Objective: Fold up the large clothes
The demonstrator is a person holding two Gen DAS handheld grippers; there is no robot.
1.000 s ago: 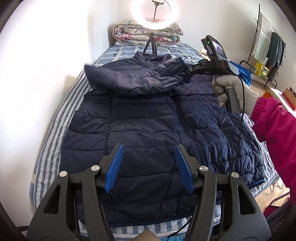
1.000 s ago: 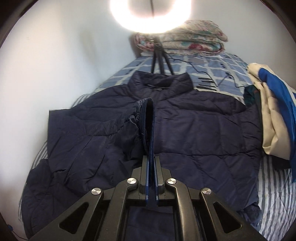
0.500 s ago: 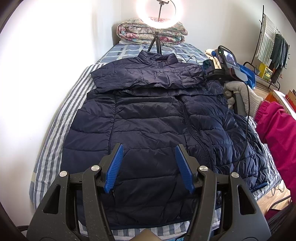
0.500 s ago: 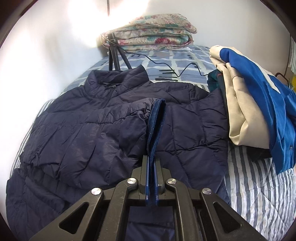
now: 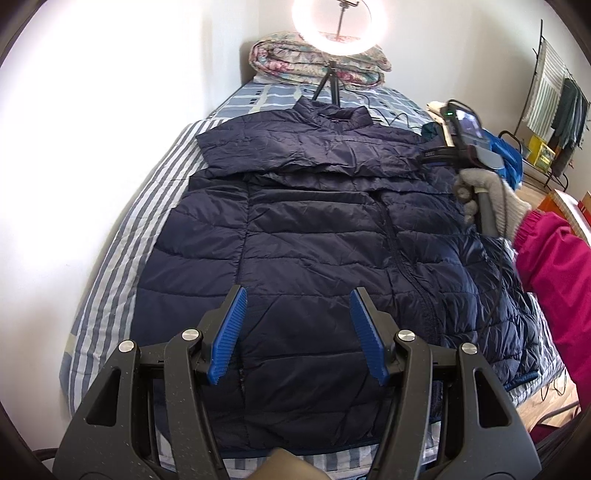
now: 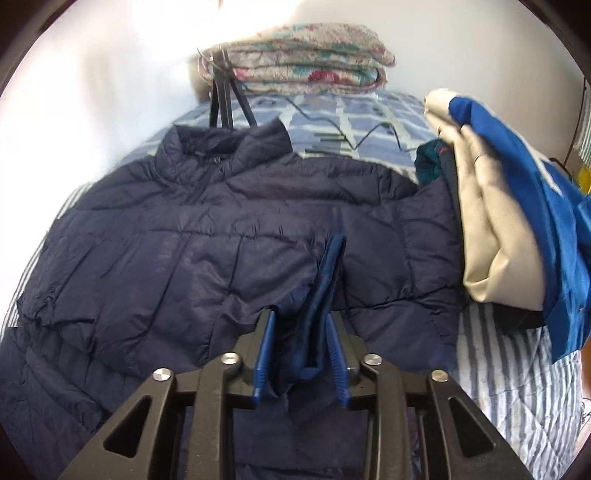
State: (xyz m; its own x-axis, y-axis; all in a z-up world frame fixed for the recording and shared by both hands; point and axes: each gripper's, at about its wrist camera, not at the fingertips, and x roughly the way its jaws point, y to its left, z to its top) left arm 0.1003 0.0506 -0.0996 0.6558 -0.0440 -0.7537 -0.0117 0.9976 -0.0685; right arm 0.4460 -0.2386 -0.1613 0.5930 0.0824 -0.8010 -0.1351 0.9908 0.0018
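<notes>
- The navy puffer jacket point(image 5: 317, 236) lies flat, front up, along the striped bed point(image 5: 122, 251), collar at the far end; we see one sleeve point(image 5: 295, 151) folded across the chest, from the left side over to the right.
- Our left gripper point(image 5: 295, 332) hovers over the near hem of the jacket, its blue pads spread wide apart with nothing between them.
- At the far end of the bed we see a folded floral quilt point(image 5: 317, 62) against the wall, with a lit ring light point(image 5: 338, 22) on a tripod in front of it.
- Our right gripper point(image 6: 301, 354) sits at the jacket's right shoulder; its jaws stand partly apart, and the sleeve cuff point(image 6: 325, 291) lies loosely between them.
- Just right of the jacket, a cream and blue garment pile point(image 6: 517, 229) rests on the bed.
</notes>
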